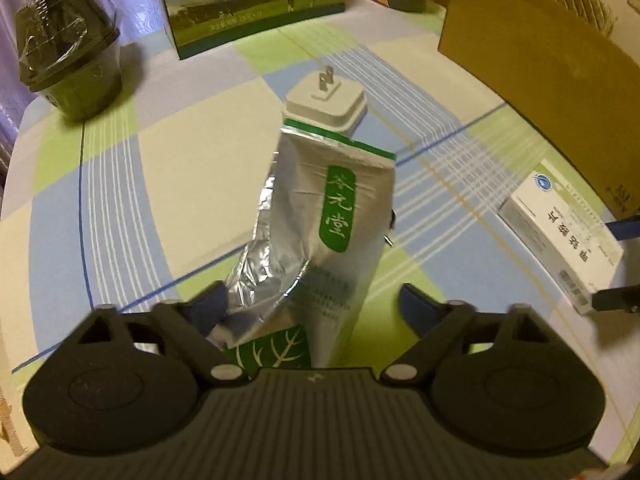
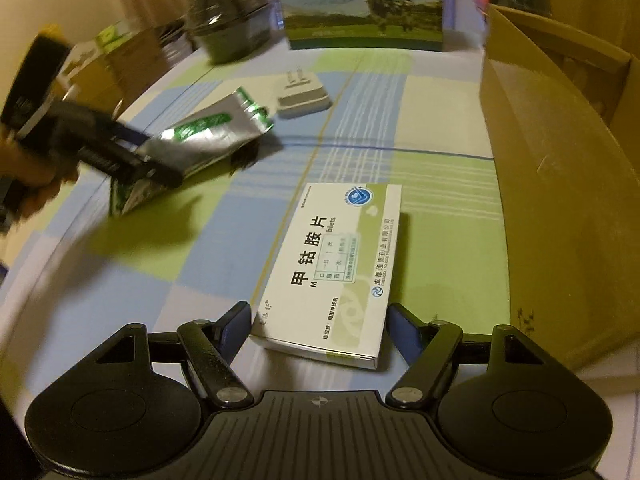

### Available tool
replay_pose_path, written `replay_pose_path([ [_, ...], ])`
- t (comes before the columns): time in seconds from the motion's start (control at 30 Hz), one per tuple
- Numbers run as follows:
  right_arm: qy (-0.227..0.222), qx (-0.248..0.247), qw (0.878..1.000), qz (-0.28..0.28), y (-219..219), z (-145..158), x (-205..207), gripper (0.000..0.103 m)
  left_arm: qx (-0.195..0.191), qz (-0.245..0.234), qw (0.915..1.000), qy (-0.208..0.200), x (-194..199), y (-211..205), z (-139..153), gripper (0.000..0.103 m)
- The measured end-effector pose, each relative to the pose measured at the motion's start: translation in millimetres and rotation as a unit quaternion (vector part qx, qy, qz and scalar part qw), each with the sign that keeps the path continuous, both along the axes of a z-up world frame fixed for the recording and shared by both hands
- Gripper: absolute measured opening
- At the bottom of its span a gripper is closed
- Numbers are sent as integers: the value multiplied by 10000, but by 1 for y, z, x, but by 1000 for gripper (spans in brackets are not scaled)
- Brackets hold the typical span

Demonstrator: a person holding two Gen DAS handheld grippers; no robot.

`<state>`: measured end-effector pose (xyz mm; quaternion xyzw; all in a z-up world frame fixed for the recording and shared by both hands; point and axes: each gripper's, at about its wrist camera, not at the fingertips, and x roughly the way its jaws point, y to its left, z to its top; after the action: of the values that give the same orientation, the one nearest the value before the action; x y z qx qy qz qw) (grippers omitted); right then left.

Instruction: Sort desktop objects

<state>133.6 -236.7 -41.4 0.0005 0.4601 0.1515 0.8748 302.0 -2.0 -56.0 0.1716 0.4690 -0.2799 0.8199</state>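
The medicine box (image 2: 332,276) lay flat between the right gripper's (image 2: 316,324) open fingers. The left gripper (image 1: 310,304), jaws spread, straddled the foil pouch (image 1: 320,232).

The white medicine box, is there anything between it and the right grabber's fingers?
No, nothing visible. The medicine box lies flat on the checked tablecloth, and the right gripper is open with a finger on each side of the box's near end. The foil pouch and white plug are farther off.
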Motion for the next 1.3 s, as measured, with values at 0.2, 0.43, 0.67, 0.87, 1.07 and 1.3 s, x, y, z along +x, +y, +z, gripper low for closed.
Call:
replay_pose_path([
  [0.2, 38, 41, 9999, 118, -4, 0, -22, 71, 35, 193, 9998, 101, -46, -13, 10, 40],
  [0.43, 101, -95, 9988, 477, -4, 3, -55, 71, -371, 550, 9973, 302, -134, -25, 19, 37],
  [0.67, 59, -180, 9993, 322, -17, 7, -78, 76, -796, 1421, 9859, 373, -177, -14, 23, 52],
  [0.87, -159, -163, 9997, 133, -16, 13, -79, 94, -1016, 2280, 9681, 196, -161, -8, 28, 84],
  [1.07, -201, -149, 9996, 133, -12, 11, -71, 96, -1263, 3161, 9388, 526, -125, -2, 12, 86],
  [1.3, -212, -236, 9993, 193, -7, -1, -56, 97, -1076, 3354, 9334, 680, -89, -8, -3, 84],
])
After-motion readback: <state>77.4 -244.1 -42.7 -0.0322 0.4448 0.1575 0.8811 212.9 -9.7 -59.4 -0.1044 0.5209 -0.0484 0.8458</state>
